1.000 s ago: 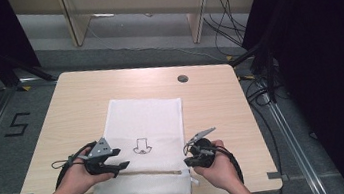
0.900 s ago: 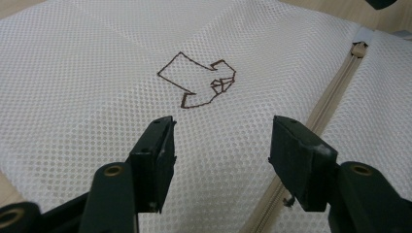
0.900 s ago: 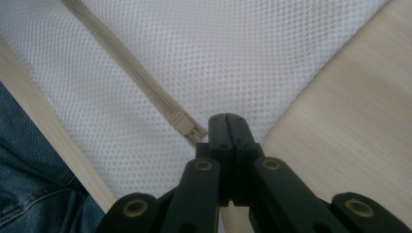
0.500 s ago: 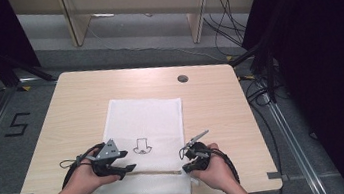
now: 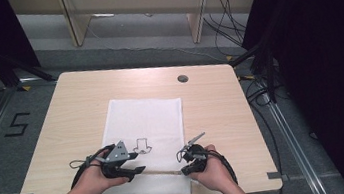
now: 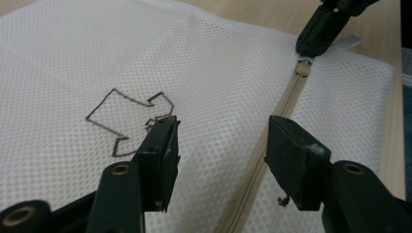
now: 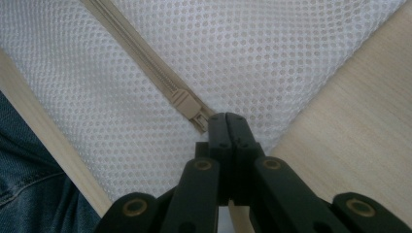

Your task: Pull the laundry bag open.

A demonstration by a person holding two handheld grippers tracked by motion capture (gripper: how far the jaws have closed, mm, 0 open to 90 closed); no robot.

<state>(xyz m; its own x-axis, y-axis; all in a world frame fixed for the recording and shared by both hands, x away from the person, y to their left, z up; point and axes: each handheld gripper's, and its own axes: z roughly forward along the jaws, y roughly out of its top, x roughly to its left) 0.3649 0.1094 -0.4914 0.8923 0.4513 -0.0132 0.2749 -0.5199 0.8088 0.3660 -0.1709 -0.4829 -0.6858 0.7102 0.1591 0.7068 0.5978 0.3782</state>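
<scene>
white mesh laundry bag (image 5: pixel 146 125): your right gripper (image 7: pixel 227 118) pinches the beige zipper's pull (image 7: pixel 187 108) at its right end; your left gripper (image 6: pixel 221 141), jaws apart and closing, straddles the zipper line.

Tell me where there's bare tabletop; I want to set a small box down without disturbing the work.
Free wood lies left of the white mesh bag, along the table edge, right of the bag, and behind it, where only the round hole sits. The near edge is crowded: the left gripper and right gripper work at the zipper.
</scene>
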